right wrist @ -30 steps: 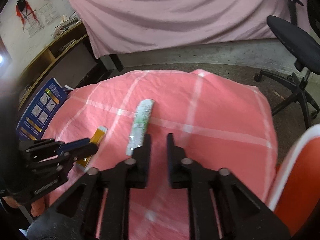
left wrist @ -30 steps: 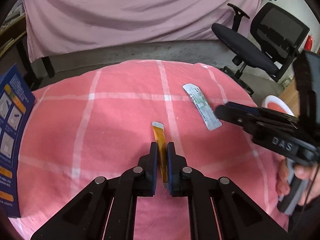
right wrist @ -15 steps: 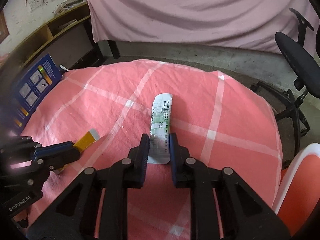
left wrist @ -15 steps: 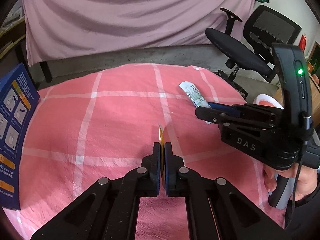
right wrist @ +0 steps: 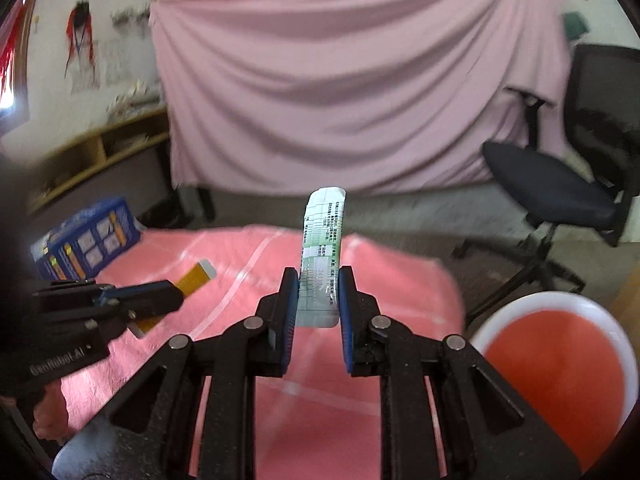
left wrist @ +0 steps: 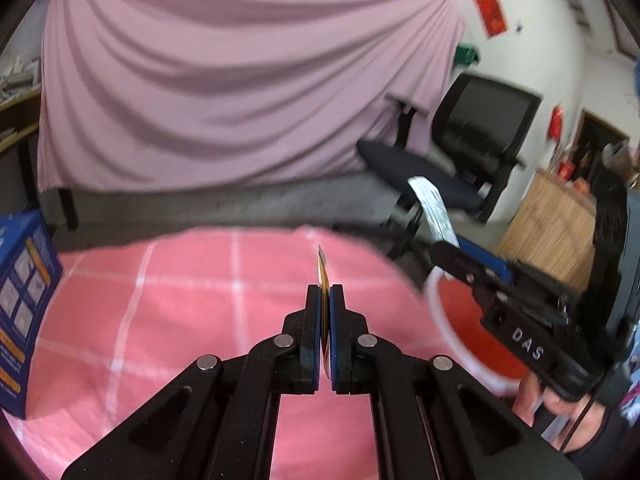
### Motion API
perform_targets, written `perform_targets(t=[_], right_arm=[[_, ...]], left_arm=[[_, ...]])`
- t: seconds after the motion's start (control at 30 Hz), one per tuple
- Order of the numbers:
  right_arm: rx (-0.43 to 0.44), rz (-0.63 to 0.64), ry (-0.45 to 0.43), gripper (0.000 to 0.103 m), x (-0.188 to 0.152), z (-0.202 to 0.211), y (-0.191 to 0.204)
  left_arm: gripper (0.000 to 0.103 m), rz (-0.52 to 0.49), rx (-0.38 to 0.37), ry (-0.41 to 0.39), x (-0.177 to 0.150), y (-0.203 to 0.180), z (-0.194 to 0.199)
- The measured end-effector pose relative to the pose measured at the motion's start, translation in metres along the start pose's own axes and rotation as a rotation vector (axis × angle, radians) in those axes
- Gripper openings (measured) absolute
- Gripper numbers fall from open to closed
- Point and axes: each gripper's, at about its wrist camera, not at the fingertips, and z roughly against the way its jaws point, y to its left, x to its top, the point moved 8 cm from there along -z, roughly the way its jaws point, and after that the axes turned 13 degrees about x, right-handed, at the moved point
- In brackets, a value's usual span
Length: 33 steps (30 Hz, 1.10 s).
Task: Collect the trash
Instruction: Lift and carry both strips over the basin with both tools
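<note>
My left gripper (left wrist: 325,292) is shut on a thin orange wrapper strip (left wrist: 322,270), held edge-on above the pink checked cloth (left wrist: 180,312). The strip also shows in the right wrist view (right wrist: 196,276), sticking out of the left gripper (right wrist: 176,296). My right gripper (right wrist: 319,280) is shut on a white and green printed wrapper (right wrist: 323,240), held upright above the cloth. That wrapper also shows in the left wrist view (left wrist: 434,210), in the right gripper (left wrist: 444,250). A red bin with a white rim (right wrist: 560,364) stands low at the right.
A blue printed box (left wrist: 24,308) stands at the cloth's left edge, also in the right wrist view (right wrist: 86,238). A black office chair (right wrist: 560,184) stands to the right. A pink drape (left wrist: 240,92) hangs behind. A wooden cabinet (left wrist: 548,232) is at far right.
Both grippers have lifted off the cloth, each with its wrapper. The right gripper closed on the white and green wrapper, then raised it. The red bin has come into view.
</note>
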Motion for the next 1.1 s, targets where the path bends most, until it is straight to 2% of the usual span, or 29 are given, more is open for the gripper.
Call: perform_targets(t=[0.17, 0.3, 0.47, 0.73, 0.9, 1.1], right_arm=[[-0.087, 0.003, -0.188, 0.041, 0.026, 0.063, -0.017], [-0.162, 0.011, -0.317, 0.041, 0.041, 0.112, -0.032], [-0.214, 0.001, -0.401, 0.041, 0.043, 0.156, -0.051], [-0.307, -0.064, -0.398, 0.041, 0.019, 0.201, -0.088], [-0.34, -0.135, -0.353, 0.041, 0.005, 0.21, -0.112], [-0.351, -0.188, -0.294, 0.041, -0.009, 0.209, -0.13]], left_arm=[[0.002, 0.009, -0.061, -0.144, 0.029, -0.038, 0.028], [0.002, -0.006, -0.111, -0.228, 0.047, -0.074, 0.046], [0.002, -0.057, -0.196, -0.295, 0.06, -0.124, 0.059], [0.002, -0.14, -0.304, -0.264, 0.047, -0.204, 0.047], [0.002, -0.152, -0.34, -0.236, 0.034, -0.229, 0.045], [0.002, -0.161, -0.34, -0.185, 0.028, -0.244, 0.03]])
